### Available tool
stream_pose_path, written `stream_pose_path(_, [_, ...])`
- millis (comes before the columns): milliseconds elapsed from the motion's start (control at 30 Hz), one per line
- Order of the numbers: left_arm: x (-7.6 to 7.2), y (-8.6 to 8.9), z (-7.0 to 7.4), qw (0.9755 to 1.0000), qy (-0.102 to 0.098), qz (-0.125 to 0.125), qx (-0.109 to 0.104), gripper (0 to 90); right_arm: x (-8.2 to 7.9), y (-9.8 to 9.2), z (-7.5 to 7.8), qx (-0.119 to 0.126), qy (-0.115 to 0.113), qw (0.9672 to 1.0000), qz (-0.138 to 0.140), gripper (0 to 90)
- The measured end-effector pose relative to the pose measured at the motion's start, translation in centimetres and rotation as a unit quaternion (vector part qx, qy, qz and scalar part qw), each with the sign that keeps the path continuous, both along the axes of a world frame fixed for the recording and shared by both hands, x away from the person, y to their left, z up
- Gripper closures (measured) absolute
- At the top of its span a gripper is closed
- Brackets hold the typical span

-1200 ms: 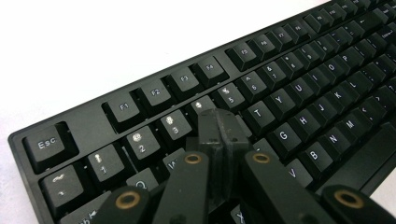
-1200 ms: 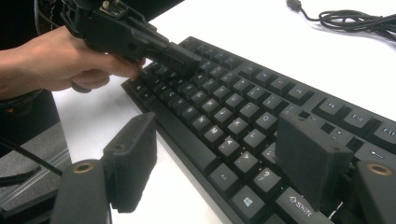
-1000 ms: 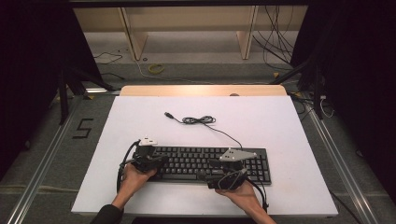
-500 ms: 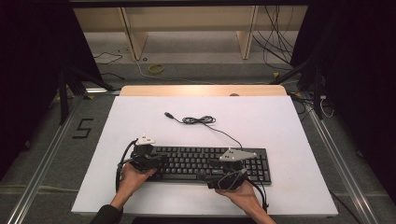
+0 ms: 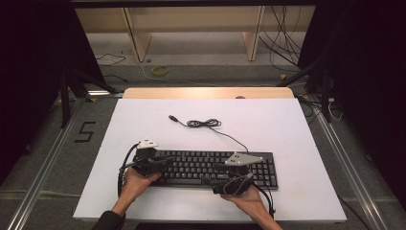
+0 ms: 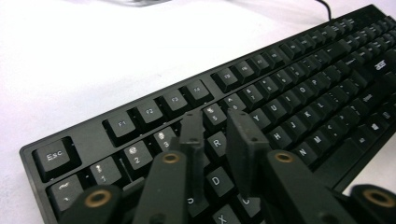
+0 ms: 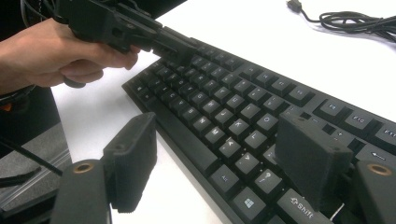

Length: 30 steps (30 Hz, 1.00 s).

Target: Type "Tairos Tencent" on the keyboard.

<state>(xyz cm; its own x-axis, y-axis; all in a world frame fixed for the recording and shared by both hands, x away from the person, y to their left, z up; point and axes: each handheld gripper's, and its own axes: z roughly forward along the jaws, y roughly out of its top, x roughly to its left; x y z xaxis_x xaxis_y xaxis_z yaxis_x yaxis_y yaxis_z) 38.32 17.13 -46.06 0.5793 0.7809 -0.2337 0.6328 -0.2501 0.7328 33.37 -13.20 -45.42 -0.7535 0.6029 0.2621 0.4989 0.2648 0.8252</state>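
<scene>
left gripper (image 6: 215, 125) over the keyboard (image 5: 210, 168): jaws have just been opening from closed, now a narrow gap above the number row, nothing between them.

I'm seeing a white table (image 5: 287, 124) standing on grey floor (image 5: 43, 163), a yellow ring (image 5: 160, 70) lying beyond, and wooden legs (image 5: 132, 36) rising behind.

Wide-spread right gripper (image 7: 219, 163) over black keyboard (image 7: 224, 107) (cable (image 7: 355, 21) beyond)
</scene>
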Motion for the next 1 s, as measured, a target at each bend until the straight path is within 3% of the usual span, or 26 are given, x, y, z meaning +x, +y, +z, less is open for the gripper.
stream_pose_path(500, [-0.28, 0.08, 0.42, 0.9999, 0.002, 0.002, -0.014, 45.4, 0.01, 0.0, 0.0, 0.001, 0.0, 1.0, 0.0, 30.6])
stream_pose_path(1000, [-0.88, 0.29, 0.77, 0.9998, -0.003, 0.003, -0.02, 38.1, 0.08, 0.19, 0.0, 0.0, 0.0, 1.0, 0.0, 30.6])
